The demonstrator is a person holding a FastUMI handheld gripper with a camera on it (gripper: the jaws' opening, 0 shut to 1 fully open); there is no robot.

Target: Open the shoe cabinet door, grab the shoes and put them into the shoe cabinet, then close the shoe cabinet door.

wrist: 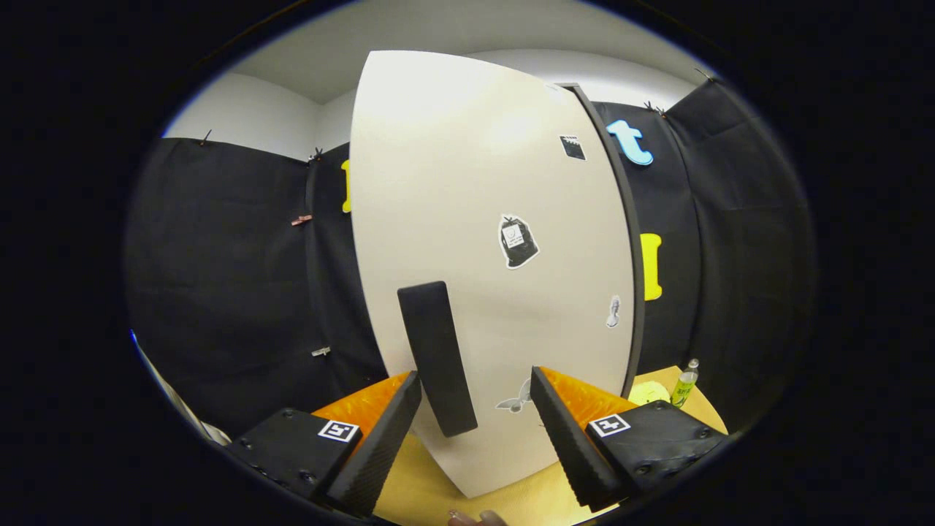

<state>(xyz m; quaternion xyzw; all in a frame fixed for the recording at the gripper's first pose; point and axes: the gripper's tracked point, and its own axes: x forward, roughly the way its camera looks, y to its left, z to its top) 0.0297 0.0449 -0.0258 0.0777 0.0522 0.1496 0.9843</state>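
The gripper (475, 409) stands wide, its fingers flanking but not touching the dark oblong handle (437, 358) on the tall, off-white shoe cabinet door (482, 219), which carries small stickers. The door faces the fingers and looks shut (its far edge is hard to read). This fits either door step, opening or closing. The cabinet's inside stays hidden behind the panel.
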